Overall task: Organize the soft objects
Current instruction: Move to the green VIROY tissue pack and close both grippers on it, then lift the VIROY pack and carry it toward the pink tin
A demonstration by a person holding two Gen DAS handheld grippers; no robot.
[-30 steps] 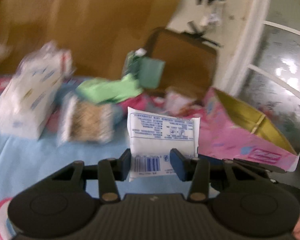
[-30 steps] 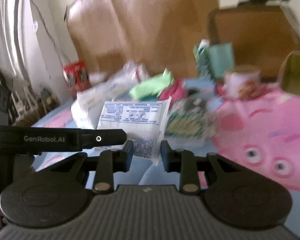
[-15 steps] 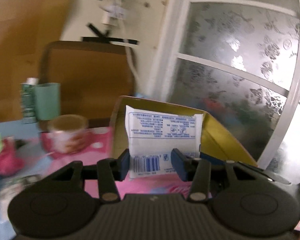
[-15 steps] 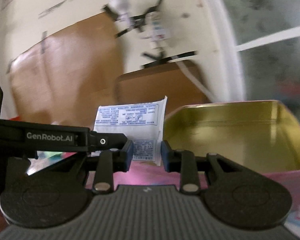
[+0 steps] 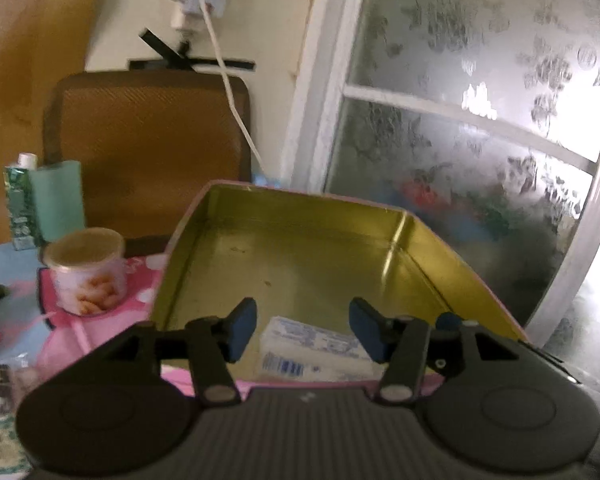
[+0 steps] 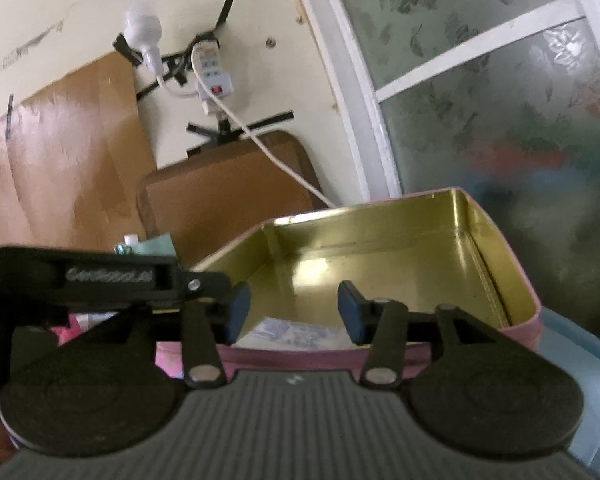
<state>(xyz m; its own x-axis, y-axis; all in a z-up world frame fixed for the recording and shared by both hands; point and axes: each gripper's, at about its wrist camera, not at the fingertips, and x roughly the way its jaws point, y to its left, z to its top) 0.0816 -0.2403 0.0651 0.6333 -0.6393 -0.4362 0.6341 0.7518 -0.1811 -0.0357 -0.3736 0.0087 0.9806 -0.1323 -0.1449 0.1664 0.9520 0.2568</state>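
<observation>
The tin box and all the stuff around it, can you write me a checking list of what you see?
Surface: cloth cover in blue and pink, cartoon print.
Job's things: white packet lies flat in the near end of the tin box; rest of the gold inside is bare.
Clutter: printed cup left of the box; green bottle and teal carton behind it.
Grippers: left gripper and right gripper both open above the packet, holding nothing.
Cables: white cord runs down from a power strip taped to the wall.
Surroundings: brown board, frosted window, light bulb.
</observation>
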